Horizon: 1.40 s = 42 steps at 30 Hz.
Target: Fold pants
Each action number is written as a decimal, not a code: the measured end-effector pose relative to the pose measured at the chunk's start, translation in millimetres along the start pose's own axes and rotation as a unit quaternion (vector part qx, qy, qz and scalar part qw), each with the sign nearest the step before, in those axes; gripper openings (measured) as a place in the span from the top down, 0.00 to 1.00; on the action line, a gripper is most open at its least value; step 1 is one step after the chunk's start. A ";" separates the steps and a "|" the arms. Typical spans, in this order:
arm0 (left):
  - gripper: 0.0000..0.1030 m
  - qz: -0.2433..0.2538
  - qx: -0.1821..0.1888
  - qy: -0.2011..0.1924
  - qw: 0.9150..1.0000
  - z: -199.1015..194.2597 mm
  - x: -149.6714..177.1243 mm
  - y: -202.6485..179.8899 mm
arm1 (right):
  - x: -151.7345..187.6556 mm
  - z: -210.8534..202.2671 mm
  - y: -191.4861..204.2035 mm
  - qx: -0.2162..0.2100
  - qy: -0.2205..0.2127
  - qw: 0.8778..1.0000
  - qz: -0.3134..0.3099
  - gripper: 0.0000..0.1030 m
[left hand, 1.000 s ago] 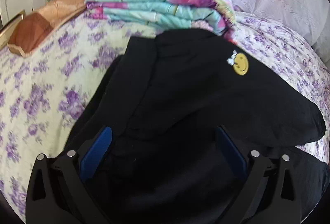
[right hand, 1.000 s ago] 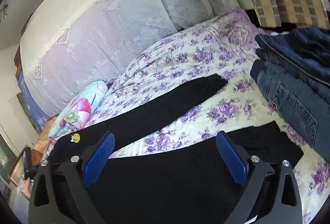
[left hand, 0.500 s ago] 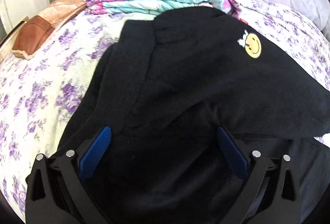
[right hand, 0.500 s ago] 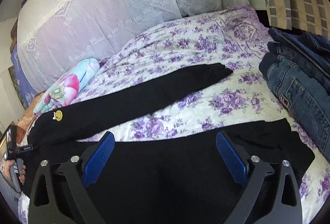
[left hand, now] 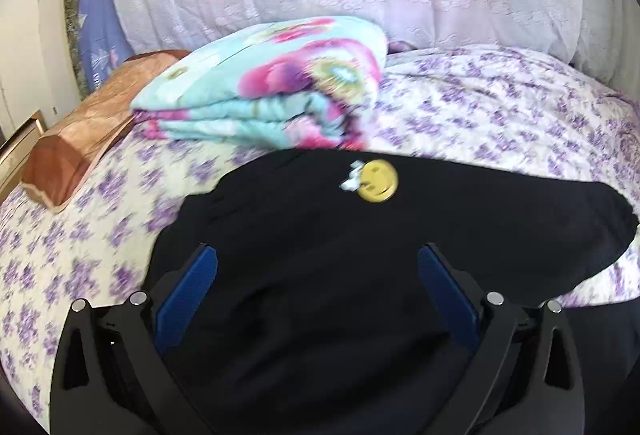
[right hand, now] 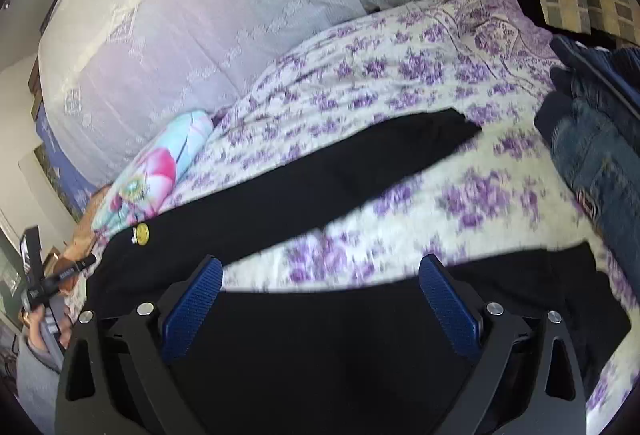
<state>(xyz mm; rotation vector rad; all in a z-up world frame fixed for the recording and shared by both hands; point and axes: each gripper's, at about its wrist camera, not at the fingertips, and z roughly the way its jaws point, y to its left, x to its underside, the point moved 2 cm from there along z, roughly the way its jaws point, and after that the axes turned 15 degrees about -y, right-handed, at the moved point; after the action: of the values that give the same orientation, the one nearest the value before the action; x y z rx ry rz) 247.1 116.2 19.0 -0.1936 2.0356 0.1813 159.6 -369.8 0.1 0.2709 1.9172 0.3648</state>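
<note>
the black soft pants with a round yellow smiley patch (left hand: 377,181) lie spread on the bed sheet with purple flowers (right hand: 400,99), the two legs apart. the left gripper (left hand: 318,291) is over the waist part, fingers wide apart and empty. the right gripper (right hand: 320,295) is over the nearer leg, fingers also apart. a folded turquoise blanket with pink flowers (left hand: 272,91) lies just behind the patch.

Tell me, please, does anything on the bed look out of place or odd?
Nothing looks damaged or spilled. The black pants lie unfolded on the flowered bedspread with the two legs spread apart, which fits an unfinished fold. The folded blanket and the jeans sit tidy at the sides.
</note>
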 end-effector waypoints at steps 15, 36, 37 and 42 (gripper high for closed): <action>0.05 -0.015 0.005 0.046 0.999 68.4 10.1 -28.1 | -33.9 108.8 21.7 -0.001 0.016 0.998 0.053 0.04; 0.04 -0.130 -0.013 0.067 0.989 96.7 -12.2 87.9 | -102.7 162.3 -105.4 0.062 0.012 0.994 0.091 0.04; 0.04 -0.143 -0.002 0.073 0.987 101.3 -13.4 98.4 | -105.9 169.7 -117.1 0.060 0.021 0.993 0.101 0.04; 0.04 -0.148 0.011 0.098 0.984 118.7 -18.4 128.2 | -105.4 207.9 -163.7 0.073 0.057 0.986 0.141 0.14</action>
<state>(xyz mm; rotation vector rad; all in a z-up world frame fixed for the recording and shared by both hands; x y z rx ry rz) 330.7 267.4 -12.6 -0.5143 2.1722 -0.0490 389.0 -533.2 -41.7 0.6349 2.0244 0.4363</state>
